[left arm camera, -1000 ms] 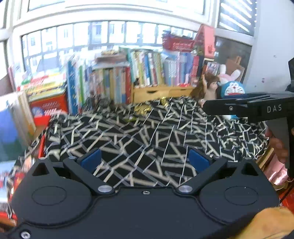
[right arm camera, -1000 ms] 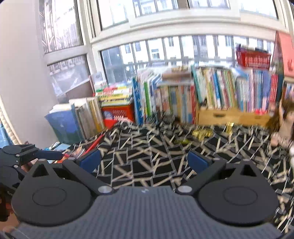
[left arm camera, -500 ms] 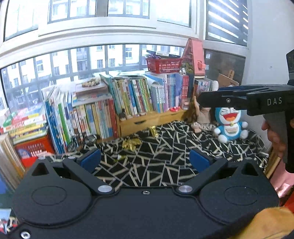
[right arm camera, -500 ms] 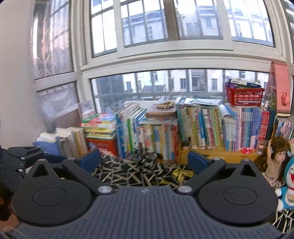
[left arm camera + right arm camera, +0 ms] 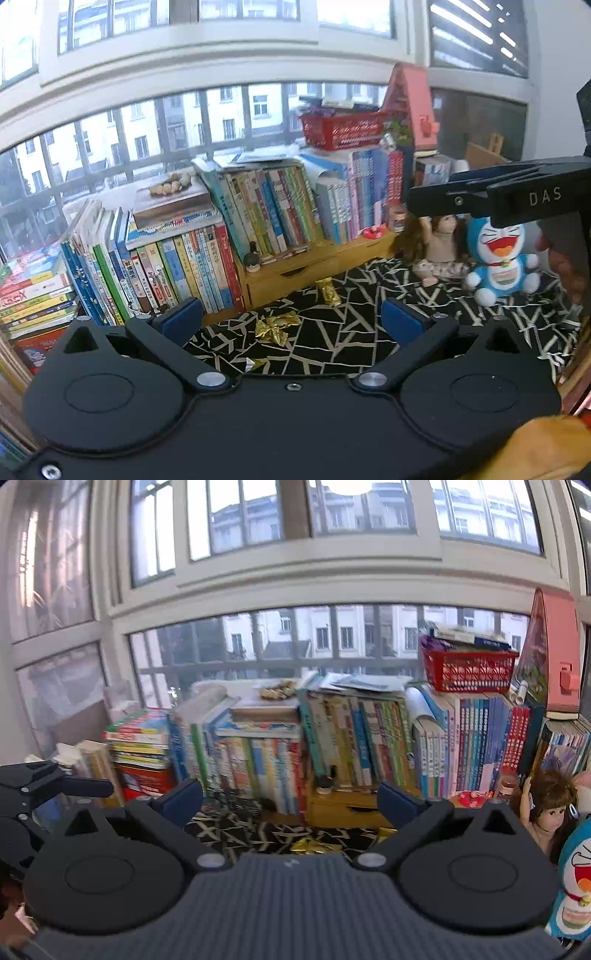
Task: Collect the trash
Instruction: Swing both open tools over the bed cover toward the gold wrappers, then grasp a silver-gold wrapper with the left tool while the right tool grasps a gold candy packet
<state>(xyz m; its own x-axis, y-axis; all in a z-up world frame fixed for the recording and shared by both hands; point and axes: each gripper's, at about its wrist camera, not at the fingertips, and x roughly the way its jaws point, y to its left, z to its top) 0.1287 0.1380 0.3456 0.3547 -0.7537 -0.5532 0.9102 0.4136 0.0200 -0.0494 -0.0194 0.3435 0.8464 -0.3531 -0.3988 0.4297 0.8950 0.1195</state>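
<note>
Left hand-held gripper and right hand-held gripper: both wide open, holding nothing. Gold wrappers lie on the patterned cloth, near the books.

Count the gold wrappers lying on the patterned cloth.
3. One upright-looking wrapper lies near the wooden drawer unit, a crumpled one mid-cloth, and a small scrap just above the left gripper's body. More may be hidden behind it.

1. The left wrist view looks forward and slightly down over its hand-held gripper at the patterned cloth.
2. The right wrist view faces the window, more level.
3. Both share the book row, the red basket and the dolls.
</note>
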